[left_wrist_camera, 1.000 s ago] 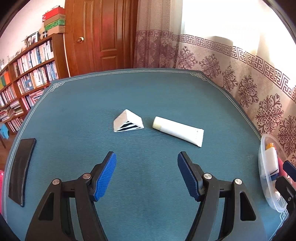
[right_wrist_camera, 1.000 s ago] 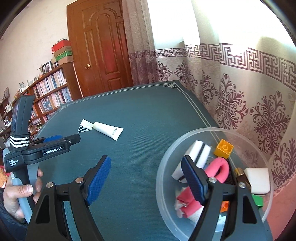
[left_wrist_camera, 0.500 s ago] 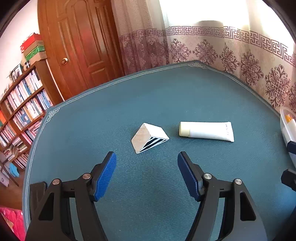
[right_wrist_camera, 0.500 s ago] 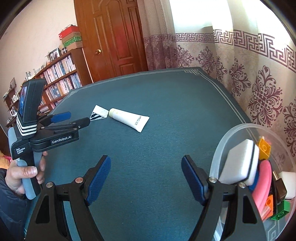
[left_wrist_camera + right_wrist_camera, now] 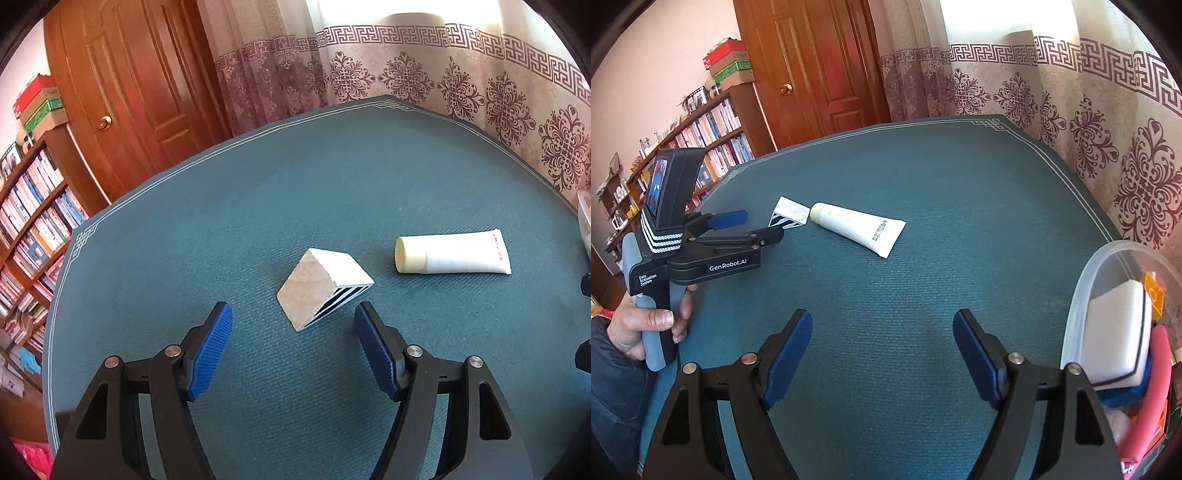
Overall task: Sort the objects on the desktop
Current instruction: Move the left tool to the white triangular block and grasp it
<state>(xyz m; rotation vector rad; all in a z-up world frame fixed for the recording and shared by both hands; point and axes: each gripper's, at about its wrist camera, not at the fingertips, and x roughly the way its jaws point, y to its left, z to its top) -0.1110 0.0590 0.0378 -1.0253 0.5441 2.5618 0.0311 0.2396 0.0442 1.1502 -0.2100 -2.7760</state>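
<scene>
A white triangular wooden block (image 5: 323, 288) with black stripes on one face lies on the teal table, just ahead of my open left gripper (image 5: 293, 332). A white tube (image 5: 452, 255) with a cream cap lies to the block's right. In the right wrist view the block (image 5: 788, 216) and the tube (image 5: 858, 229) lie side by side, with the left gripper (image 5: 753, 225) open beside the block. My right gripper (image 5: 882, 339) is open and empty above bare table. A clear plastic bowl (image 5: 1087, 291) at the right holds a white sponge (image 5: 1115, 332), a pink piece and several small blocks.
The table (image 5: 332, 192) has a white line border and ends near the patterned curtain (image 5: 480, 85) at the back right. A wooden door (image 5: 129, 92) and a bookshelf (image 5: 29, 206) stand beyond the left edge.
My left gripper has moved forward and turned, so the striped block now sits close between its fingertips. My right gripper has drawn left, away from the bowl.
</scene>
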